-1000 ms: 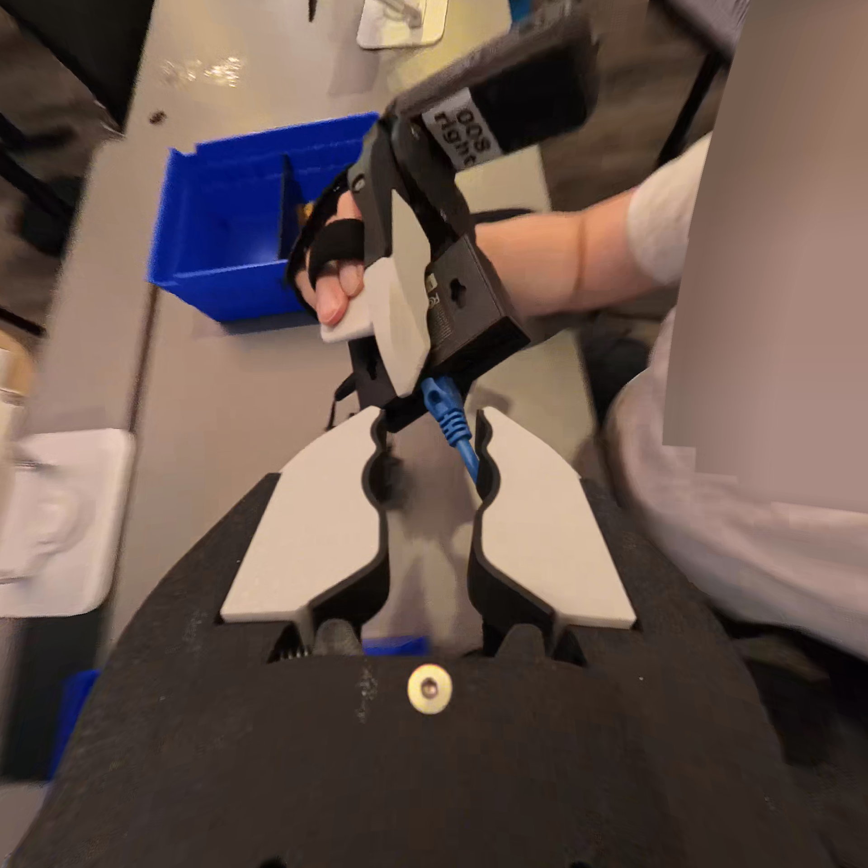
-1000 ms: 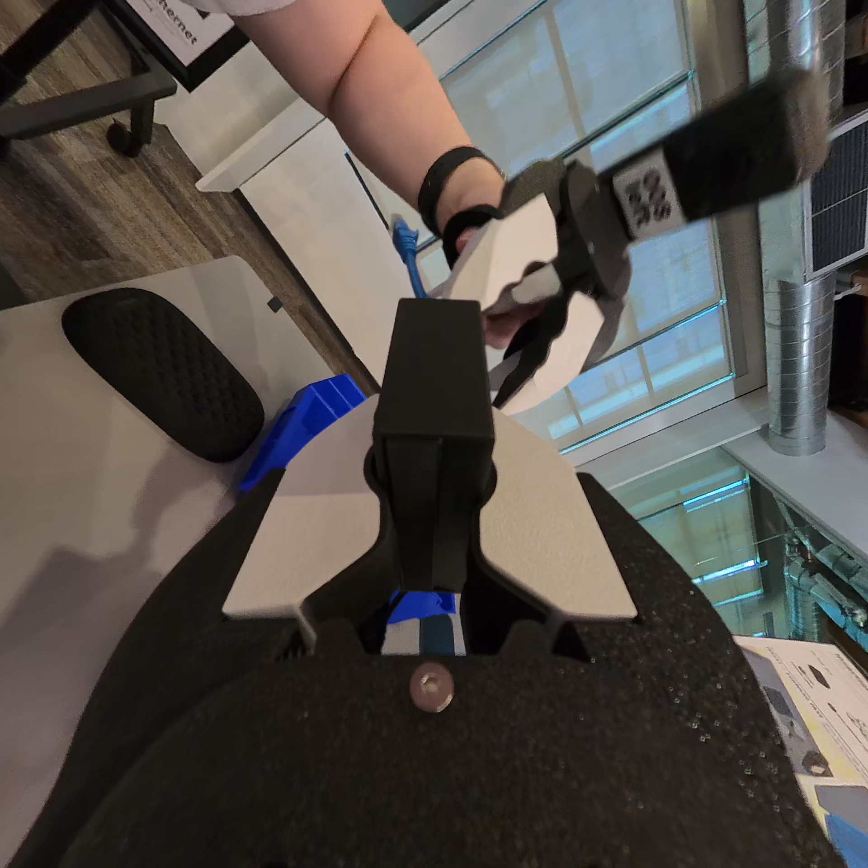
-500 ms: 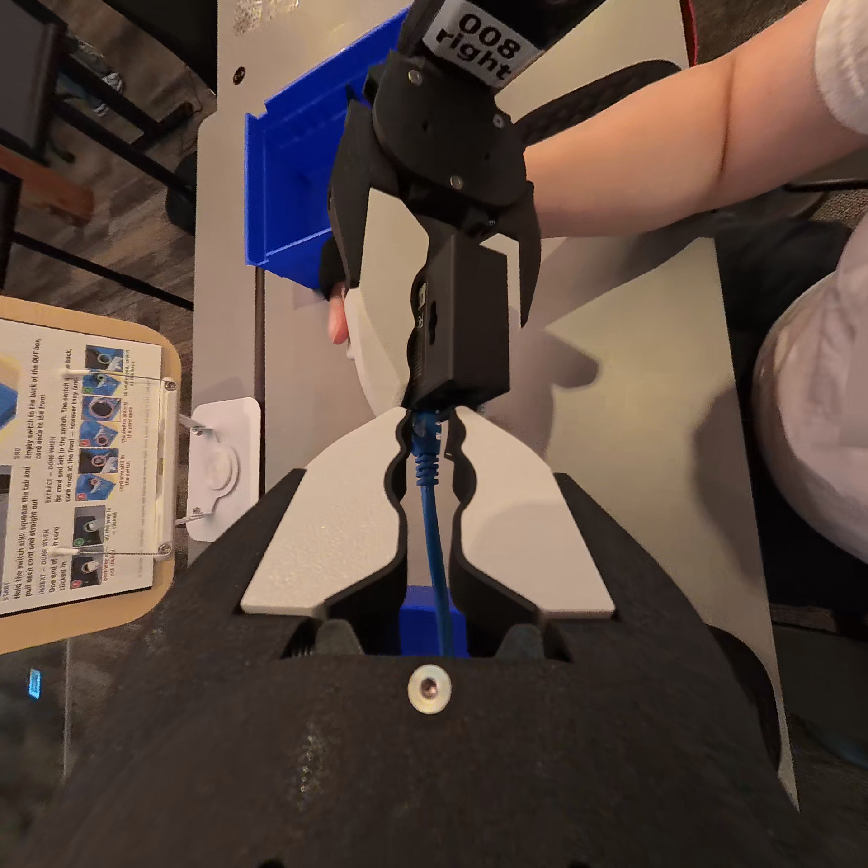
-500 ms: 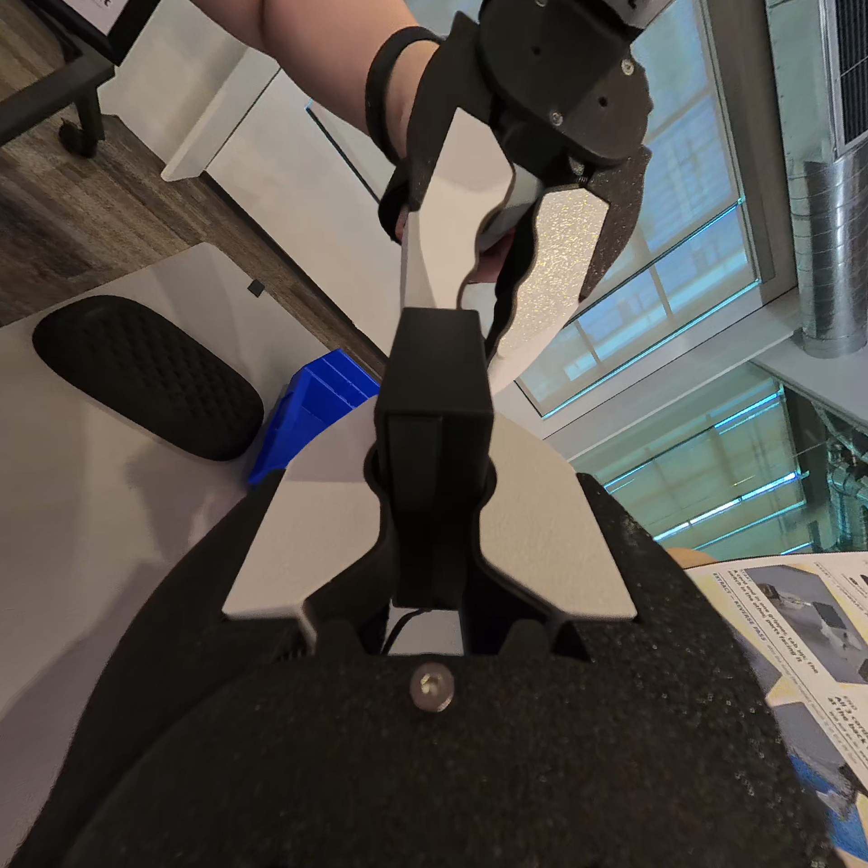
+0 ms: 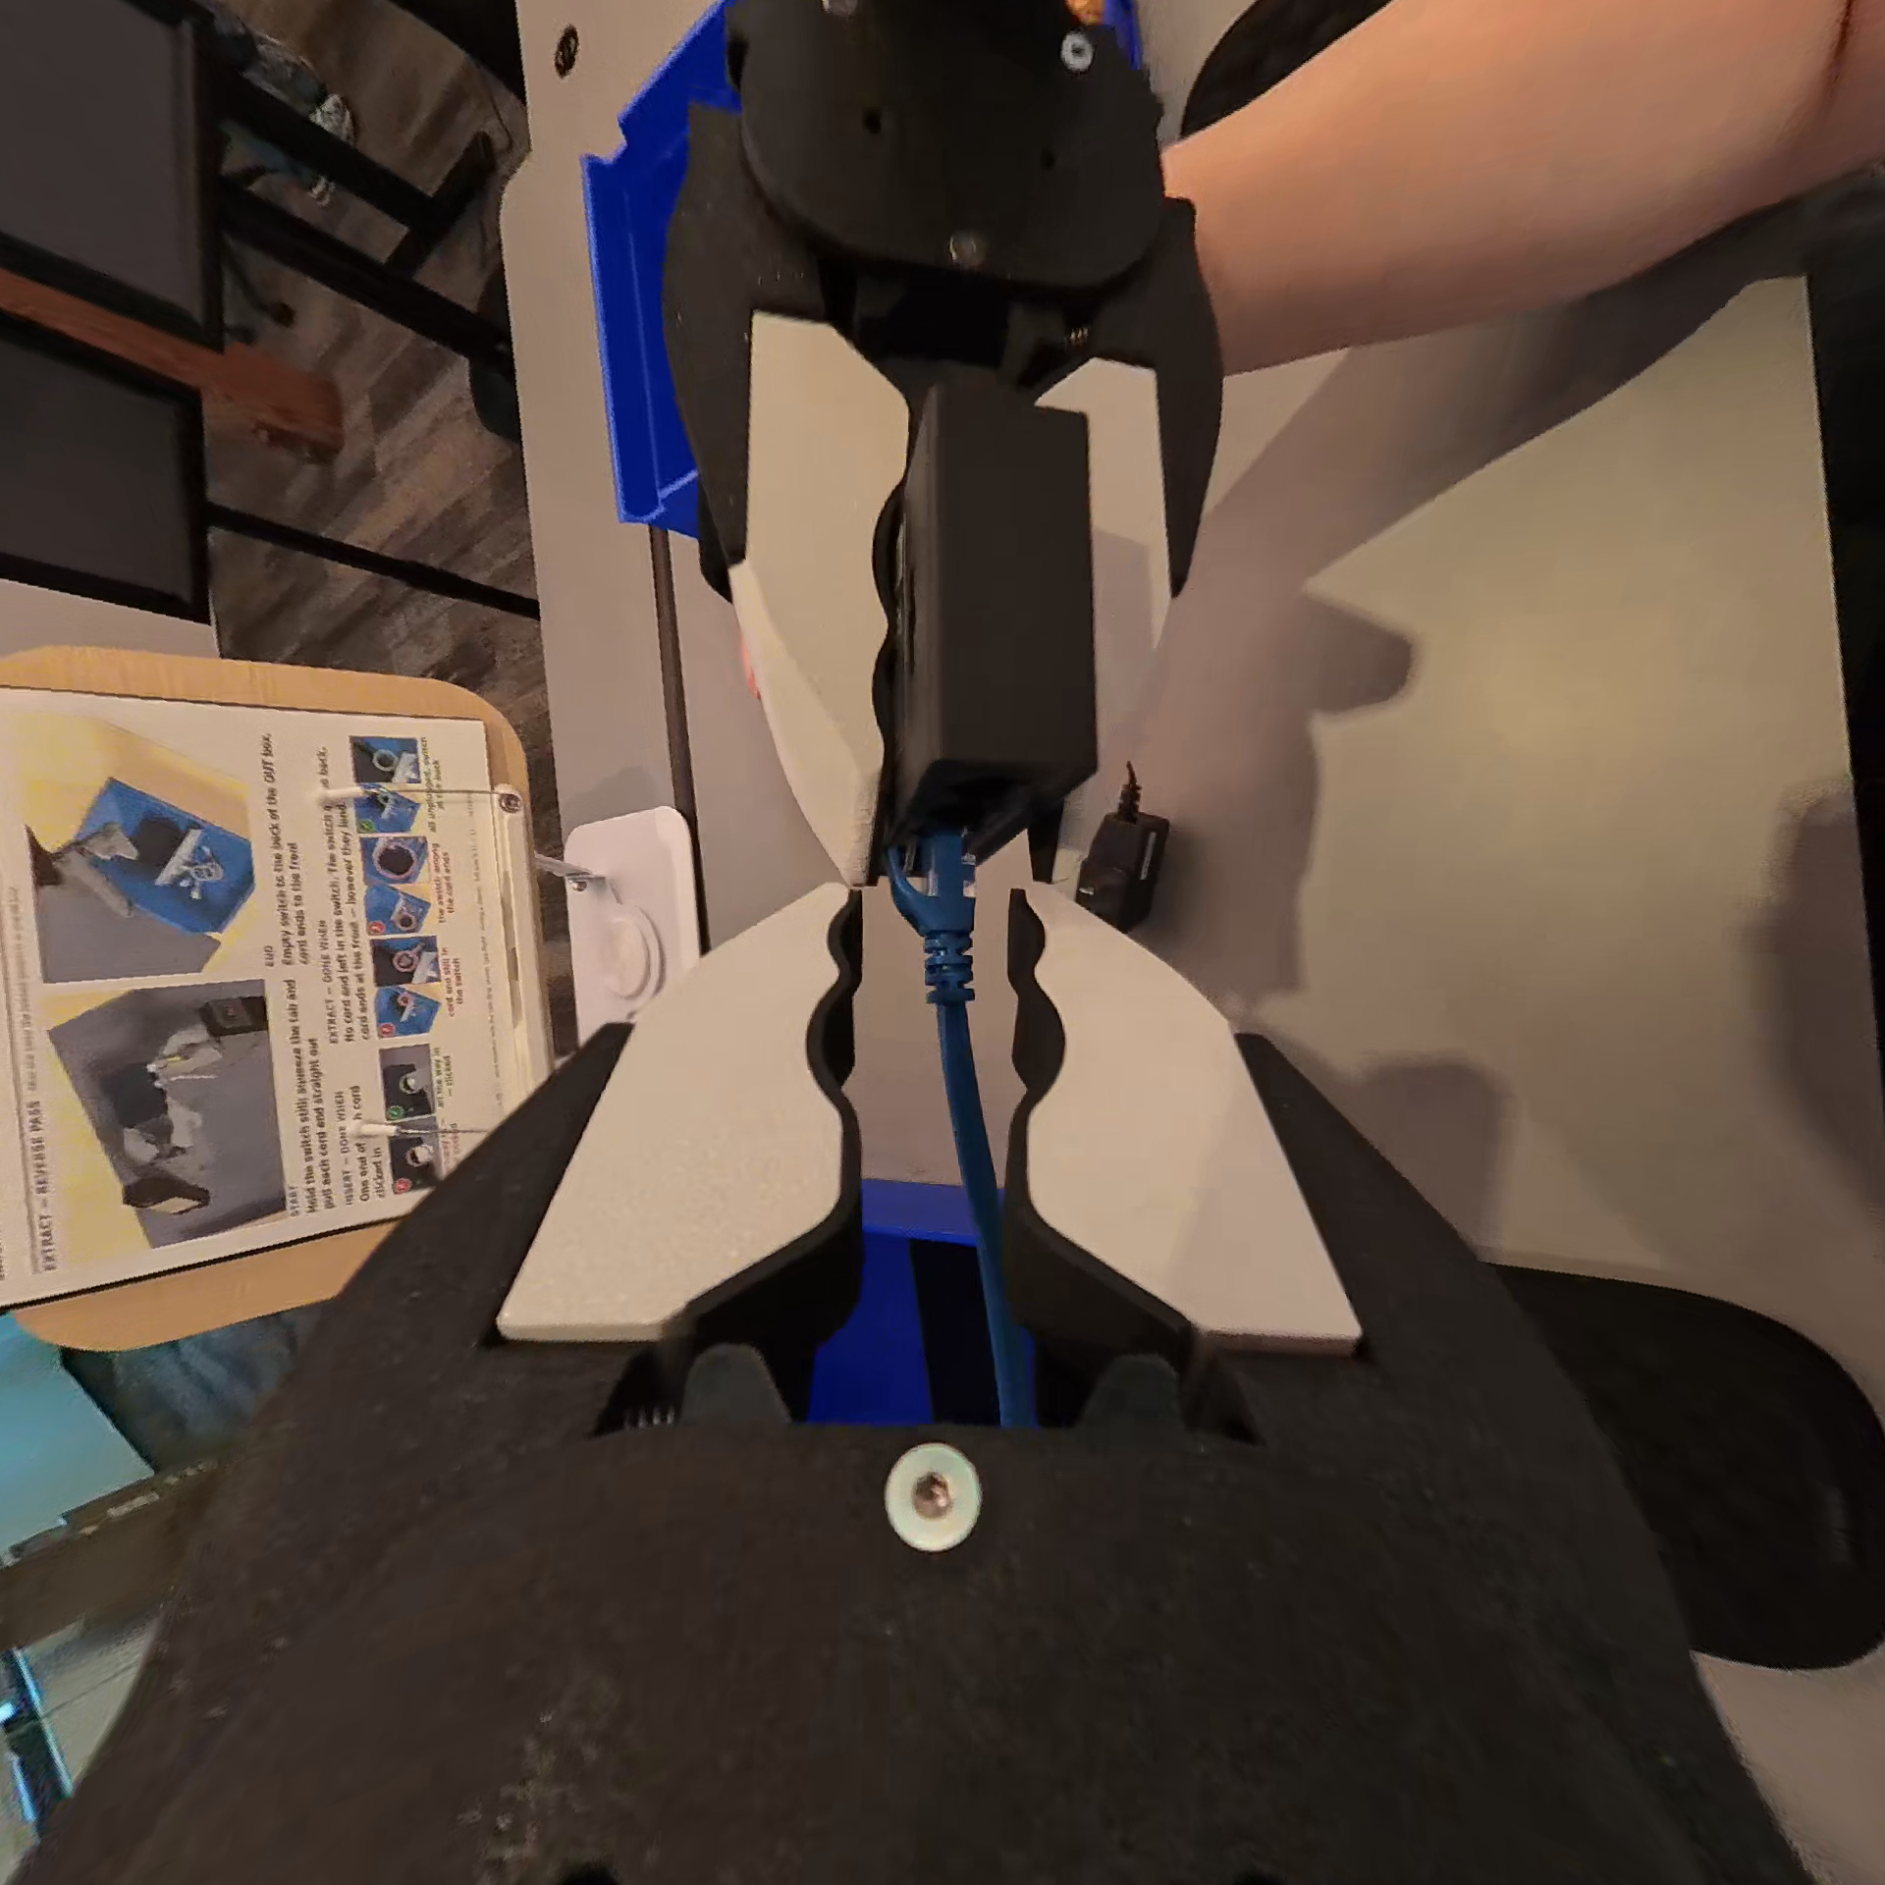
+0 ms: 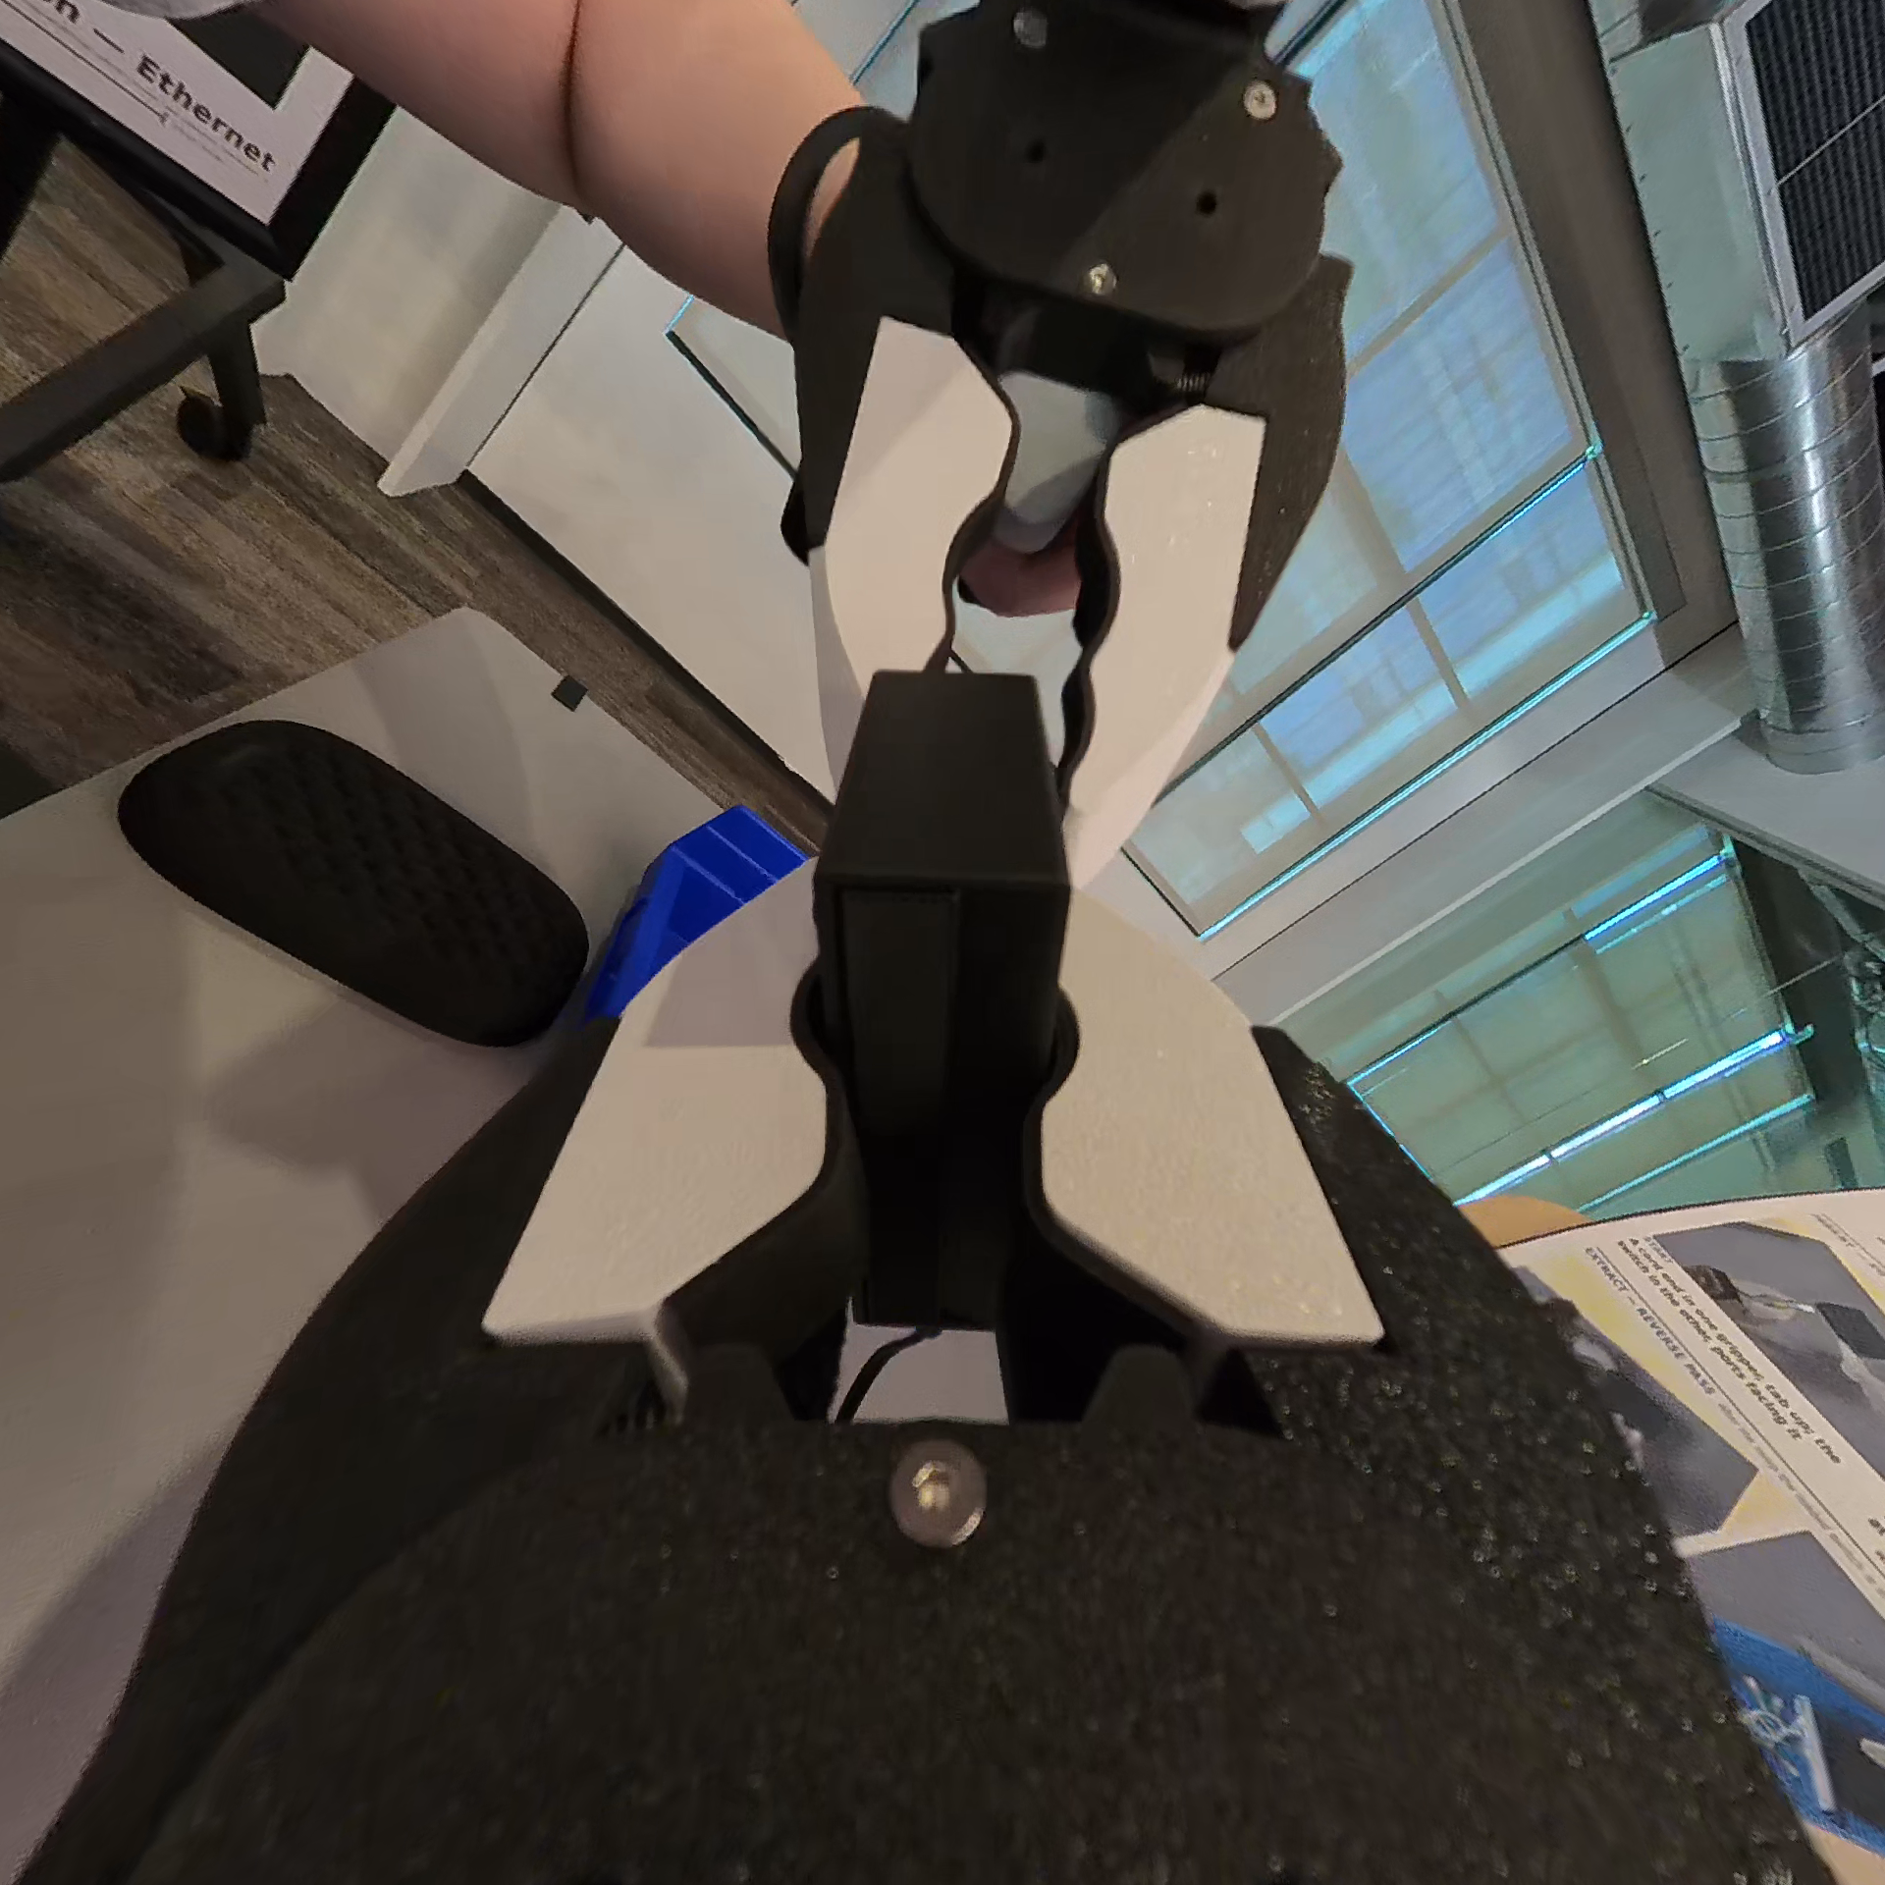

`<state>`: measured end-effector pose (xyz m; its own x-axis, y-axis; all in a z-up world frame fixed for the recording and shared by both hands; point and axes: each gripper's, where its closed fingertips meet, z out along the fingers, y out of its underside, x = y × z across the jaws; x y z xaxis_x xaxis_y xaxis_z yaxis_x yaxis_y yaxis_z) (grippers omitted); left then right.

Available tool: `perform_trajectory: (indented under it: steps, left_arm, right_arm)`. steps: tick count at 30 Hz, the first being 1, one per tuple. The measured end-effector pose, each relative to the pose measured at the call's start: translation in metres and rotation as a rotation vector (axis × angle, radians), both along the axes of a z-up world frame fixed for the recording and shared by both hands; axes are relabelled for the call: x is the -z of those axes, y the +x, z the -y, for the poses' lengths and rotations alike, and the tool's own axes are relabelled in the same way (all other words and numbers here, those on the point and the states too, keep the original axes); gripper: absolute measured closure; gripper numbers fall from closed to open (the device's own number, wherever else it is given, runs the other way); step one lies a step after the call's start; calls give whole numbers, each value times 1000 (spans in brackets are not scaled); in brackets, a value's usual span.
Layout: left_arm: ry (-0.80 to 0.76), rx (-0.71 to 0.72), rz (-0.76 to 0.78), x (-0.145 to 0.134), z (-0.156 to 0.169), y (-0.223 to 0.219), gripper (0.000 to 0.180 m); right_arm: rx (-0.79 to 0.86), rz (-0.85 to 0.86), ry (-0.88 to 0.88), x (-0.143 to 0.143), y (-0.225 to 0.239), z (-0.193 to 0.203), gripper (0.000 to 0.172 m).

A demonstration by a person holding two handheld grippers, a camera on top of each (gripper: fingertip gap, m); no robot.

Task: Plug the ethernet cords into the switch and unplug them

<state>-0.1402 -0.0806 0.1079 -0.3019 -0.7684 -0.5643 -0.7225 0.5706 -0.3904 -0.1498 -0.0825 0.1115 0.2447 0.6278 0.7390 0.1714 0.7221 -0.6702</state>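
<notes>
My right gripper [image 6: 938, 1010] is shut on the black switch [image 6: 944, 816] and holds it up above the table. In the left wrist view the switch [image 5: 995, 592] points its port end at my left gripper [image 5: 933, 898]. A blue ethernet cord [image 5: 949, 979] is plugged into that end and runs back between my left fingers. The left jaws stand open; there is a gap between each pad and the plug's boot. In the right wrist view the left gripper [image 6: 1005, 653] shows just beyond the switch, which hides the cord.
A blue bin [image 5: 653, 306] stands on the grey table [image 5: 1530, 918] behind the right gripper. A second blue bin [image 5: 898, 1306] lies below my left fingers. An instruction sheet on a wooden board [image 5: 204, 979], a black power adapter [image 5: 1122, 867] and a black wrist pad [image 6: 347, 877] are nearby. Left and right tips are no more than a few centimetres apart.
The left gripper lined up with the switch, closed on the cord's plug at the port, then opened again. The plug stays in the switch. The right gripper kept its hold.
</notes>
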Motion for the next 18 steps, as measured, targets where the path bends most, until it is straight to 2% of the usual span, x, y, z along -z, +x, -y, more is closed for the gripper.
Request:
perform_trajectory:
  steps: [4, 6, 9, 10, 15, 18]
  left_arm:
    - [6, 23, 9, -4, 2, 1, 158]
    - [-2, 36, 7, -4, 3, 1, 167]
    - [-2, 36, 17, -6, 3, 2, 167]
    - [2, 37, 23, -6, 3, 2, 167]
    - [15, 41, 40, -5, 3, 5, 159]
    - [5, 32, 66, -8, 1, 6, 169]
  right_arm:
    - [-51, -35, -32, -2, 1, 2, 141]
    - [-69, -49, -42, -3, 1, 4, 140]
    - [-90, -75, -77, -6, 2, 4, 136]
    - [-94, -81, -86, -6, 2, 3, 141]
    - [-92, -103, -104, -8, 5, 1, 141]
    - [-116, -113, -110, -9, 5, 3, 141]
